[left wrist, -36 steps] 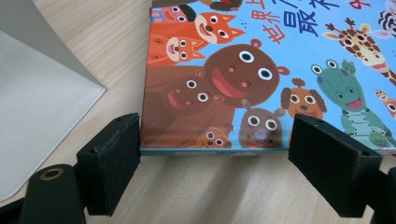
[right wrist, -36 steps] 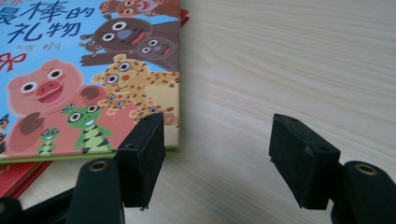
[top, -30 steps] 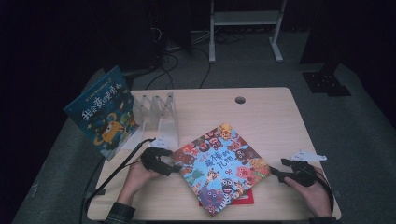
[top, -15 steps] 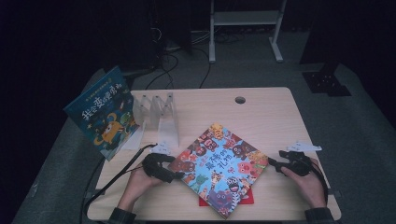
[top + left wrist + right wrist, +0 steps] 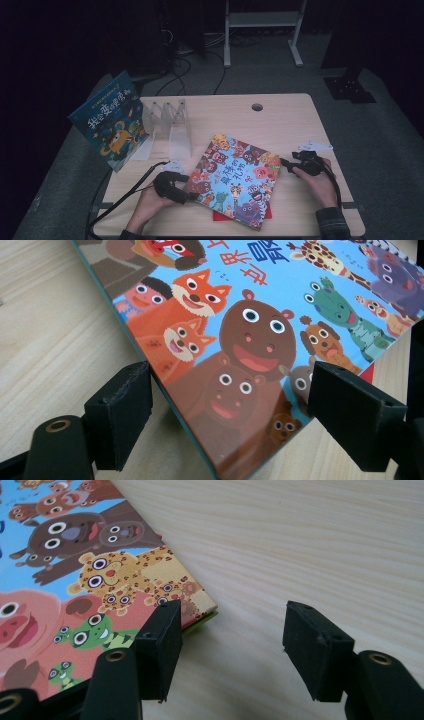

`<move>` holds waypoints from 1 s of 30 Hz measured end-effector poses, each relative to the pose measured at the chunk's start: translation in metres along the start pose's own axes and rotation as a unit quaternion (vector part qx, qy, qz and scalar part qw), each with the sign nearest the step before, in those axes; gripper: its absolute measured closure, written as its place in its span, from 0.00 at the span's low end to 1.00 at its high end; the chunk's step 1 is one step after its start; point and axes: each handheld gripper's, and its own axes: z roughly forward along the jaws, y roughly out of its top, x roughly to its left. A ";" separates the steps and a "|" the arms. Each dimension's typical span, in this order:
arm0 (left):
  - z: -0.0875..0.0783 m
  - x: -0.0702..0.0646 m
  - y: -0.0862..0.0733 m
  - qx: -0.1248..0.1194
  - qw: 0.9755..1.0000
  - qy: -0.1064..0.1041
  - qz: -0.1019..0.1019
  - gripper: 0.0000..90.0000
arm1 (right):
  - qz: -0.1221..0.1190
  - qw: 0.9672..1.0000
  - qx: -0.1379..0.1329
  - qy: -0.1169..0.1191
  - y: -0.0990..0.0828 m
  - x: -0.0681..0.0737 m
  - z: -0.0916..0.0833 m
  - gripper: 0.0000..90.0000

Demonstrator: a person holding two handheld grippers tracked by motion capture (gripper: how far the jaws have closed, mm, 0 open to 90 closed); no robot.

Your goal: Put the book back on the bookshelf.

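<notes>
- Hidden or cut off: a red flat item (image 5: 266, 212) lies under the near corner of the picture book, showing as slim red slivers; what it is cannot be told. The person's forearms are cropped by the bottom of the high view. The floor and a white metal frame (image 5: 260, 22) beyond the worktop sit in deep shadow.
- Materials and shapes: the pale wooden worktop (image 5: 280, 120) is rectangular with fine straight grain and a round cable hole (image 5: 257, 107) near its far edge. A clear plastic upright divider rack (image 5: 172, 125) stands near the far-left corner; a blue picture book with an orange creature (image 5: 109, 120) leans at its left side, overhanging the left edge.
- Task's thing: the glossy square picture book with a light-blue cover crowded with cartoon animals (image 5: 234, 177) lies flat and turned diamond-wise near the front edge, about mid-width. Bears, foxes, a hippo, a leopard and frogs are legible in the gripper views; its cover reflects light.
- Left gripper (image 5: 187, 197): black foam-faced jaws stand released, astride the book's left corner, pads clear of it.
- Right gripper (image 5: 284, 162): jaws have just been closing yet remain released; one pad sits over the book's right corner, the other over bare wood. Whether that pad touches the cover cannot be told.
</notes>
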 end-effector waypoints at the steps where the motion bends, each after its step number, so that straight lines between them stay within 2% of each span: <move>1: 0.000 0.000 0.000 -0.001 1.000 0.000 -0.001 0.19 | 0.002 1.000 0.001 0.001 0.001 -0.001 0.001 0.42; 2: 0.000 -0.001 0.000 -0.002 1.000 0.001 -0.001 0.19 | 0.004 1.000 0.010 0.002 0.002 -0.001 0.002 0.41; 5: -0.001 0.000 -0.001 -0.008 1.000 0.008 0.002 0.19 | 0.015 0.999 -0.013 0.025 0.007 0.002 -0.003 0.39; 7: -0.002 0.002 -0.001 -0.018 1.000 0.016 -0.002 0.18 | 0.010 0.999 -0.016 0.035 0.010 0.008 -0.002 0.37; 11: -0.006 0.006 -0.003 -0.023 0.999 0.037 -0.008 0.12 | 0.013 0.998 0.000 0.058 0.010 0.016 0.012 0.31; 13: -0.007 0.007 -0.004 -0.029 0.999 0.041 -0.013 0.10 | 0.022 0.997 -0.004 0.068 0.009 0.017 0.015 0.31; 18: -0.009 0.011 -0.006 -0.040 0.998 0.048 -0.024 0.06 | 0.025 0.997 0.000 0.069 0.010 0.020 0.017 0.29; 20: -0.009 0.011 -0.005 -0.036 0.998 0.050 -0.024 0.05 | 0.024 0.997 0.000 0.069 0.010 0.020 0.017 0.29; 30: -0.006 0.016 -0.006 -0.049 0.997 0.041 -0.036 0.05 | 0.008 0.997 -0.002 0.081 0.012 0.029 0.021 0.29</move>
